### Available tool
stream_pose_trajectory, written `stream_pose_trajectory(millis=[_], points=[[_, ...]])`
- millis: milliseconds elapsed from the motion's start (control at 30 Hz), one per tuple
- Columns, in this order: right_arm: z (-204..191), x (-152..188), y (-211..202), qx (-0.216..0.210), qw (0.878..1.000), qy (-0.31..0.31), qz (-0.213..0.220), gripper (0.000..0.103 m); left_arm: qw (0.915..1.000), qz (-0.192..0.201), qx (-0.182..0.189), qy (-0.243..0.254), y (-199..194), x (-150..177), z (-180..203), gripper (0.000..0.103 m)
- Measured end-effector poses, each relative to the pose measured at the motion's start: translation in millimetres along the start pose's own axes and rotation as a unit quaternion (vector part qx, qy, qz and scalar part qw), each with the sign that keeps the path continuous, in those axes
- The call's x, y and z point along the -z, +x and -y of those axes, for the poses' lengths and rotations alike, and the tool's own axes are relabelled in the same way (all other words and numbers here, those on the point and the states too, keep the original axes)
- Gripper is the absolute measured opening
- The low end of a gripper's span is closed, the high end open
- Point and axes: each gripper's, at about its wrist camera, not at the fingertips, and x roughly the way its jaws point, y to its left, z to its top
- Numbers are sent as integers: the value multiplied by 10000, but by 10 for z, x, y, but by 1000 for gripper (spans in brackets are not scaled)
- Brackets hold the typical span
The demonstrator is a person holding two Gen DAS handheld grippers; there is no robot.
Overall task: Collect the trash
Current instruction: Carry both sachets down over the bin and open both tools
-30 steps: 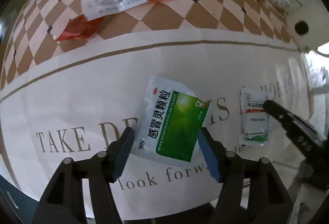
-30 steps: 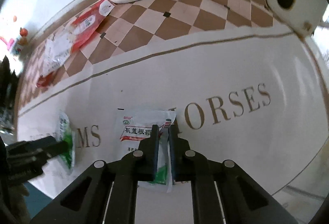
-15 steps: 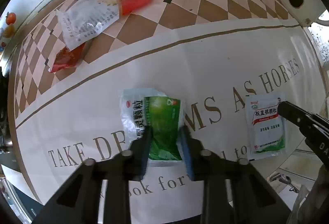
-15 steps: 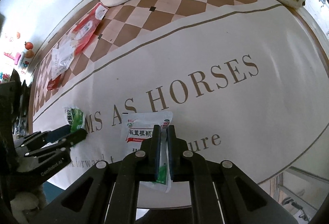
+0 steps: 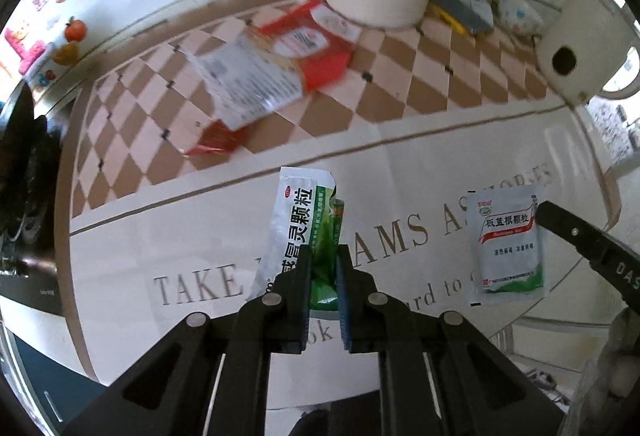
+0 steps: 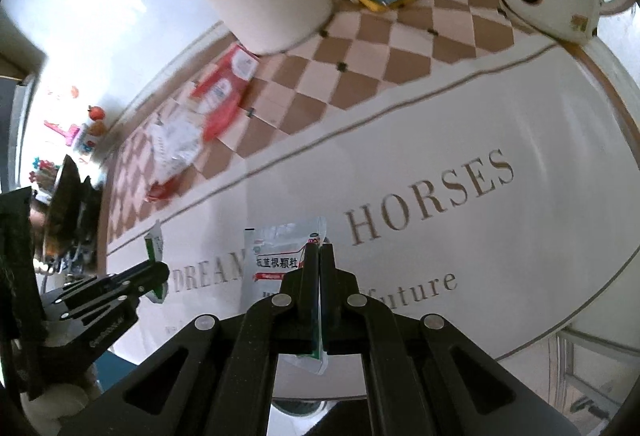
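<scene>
Left gripper [image 5: 323,272]: steeply downward, clamped on green sachet [image 5: 316,232]. Right gripper [image 6: 320,268], at 3 o'clock: angled down, clamped on white sachet [image 6: 276,256]

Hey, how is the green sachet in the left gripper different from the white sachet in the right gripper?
The green sachet is buckled into a fold between the left gripper fingers; the white sachet hangs flat, pinched at one edge by the right gripper. The green sachet's front is mostly green; the white sachet is white with a red band and a green bottom. Both are small printed packets, lifted off the tablecloth.
</scene>
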Motion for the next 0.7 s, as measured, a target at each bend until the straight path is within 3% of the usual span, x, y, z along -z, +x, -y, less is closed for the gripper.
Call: stream_pose_trajectory(millis=[167, 400, 700], points=[[-127, 48, -162, -140, 9998, -42, 98, 0, 9997, 197, 0, -127, -232, 93, -350, 8], [-365, 313, -261, -173, 9995, -247, 127, 0, 9989, 396, -62, -250, -506, 512, -670, 8], [-907, 1143, -592, -85, 9984, -452, 314, 0, 9977, 642, 106, -213, -859, 1355, -990, 8]])
